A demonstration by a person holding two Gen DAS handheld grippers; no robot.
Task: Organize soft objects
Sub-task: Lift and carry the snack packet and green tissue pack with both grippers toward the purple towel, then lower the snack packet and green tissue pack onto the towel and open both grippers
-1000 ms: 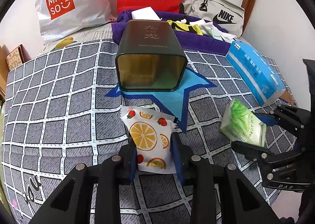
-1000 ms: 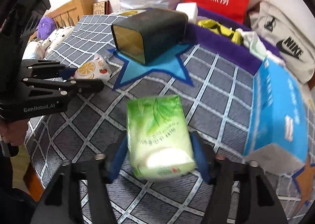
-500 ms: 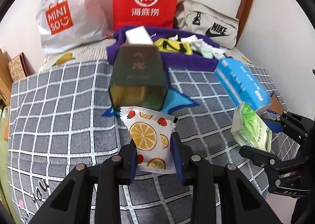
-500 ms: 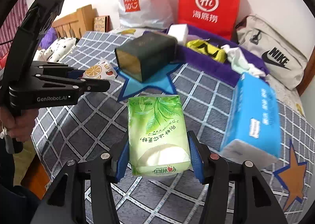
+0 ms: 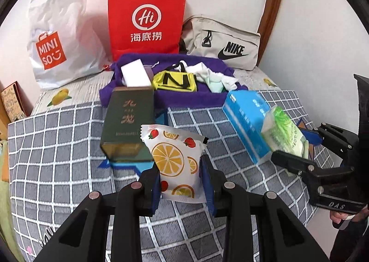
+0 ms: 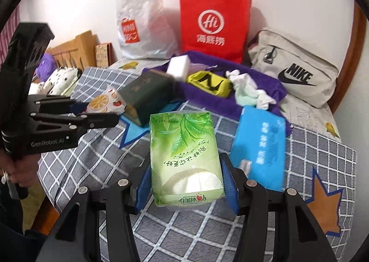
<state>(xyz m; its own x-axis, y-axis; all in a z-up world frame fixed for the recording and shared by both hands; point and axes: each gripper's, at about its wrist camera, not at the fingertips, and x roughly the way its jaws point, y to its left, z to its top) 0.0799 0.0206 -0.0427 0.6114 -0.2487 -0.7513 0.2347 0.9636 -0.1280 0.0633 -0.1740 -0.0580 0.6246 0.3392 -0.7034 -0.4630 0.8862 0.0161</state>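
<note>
My left gripper (image 5: 181, 183) is shut on a white packet printed with orange slices and strawberries (image 5: 176, 158), held up above the checked bedspread (image 5: 57, 158). My right gripper (image 6: 186, 183) is shut on a green tissue pack (image 6: 184, 156), also lifted off the bed. In the left wrist view the green tissue pack (image 5: 284, 133) and the right gripper (image 5: 302, 146) show at the right. The right wrist view has the fruit packet (image 6: 105, 101) in the left gripper (image 6: 96, 112) at the left. A purple towel (image 5: 184, 98) at the back holds a white sponge block (image 5: 135, 75), a yellow pouch (image 5: 175, 81) and crumpled pale cloths (image 5: 214, 77).
A dark green tin (image 5: 126, 123) lies on its side on a blue star mat (image 5: 124, 165). A blue tissue box (image 5: 248, 119) lies right of it. Against the wall stand a white Miniso bag (image 5: 60, 36), a red paper bag (image 5: 146, 17) and a grey Nike bag (image 5: 223, 43).
Both grippers have risen with their packs still held. The tin, towel and bags now sit lower and farther off in both views.
</note>
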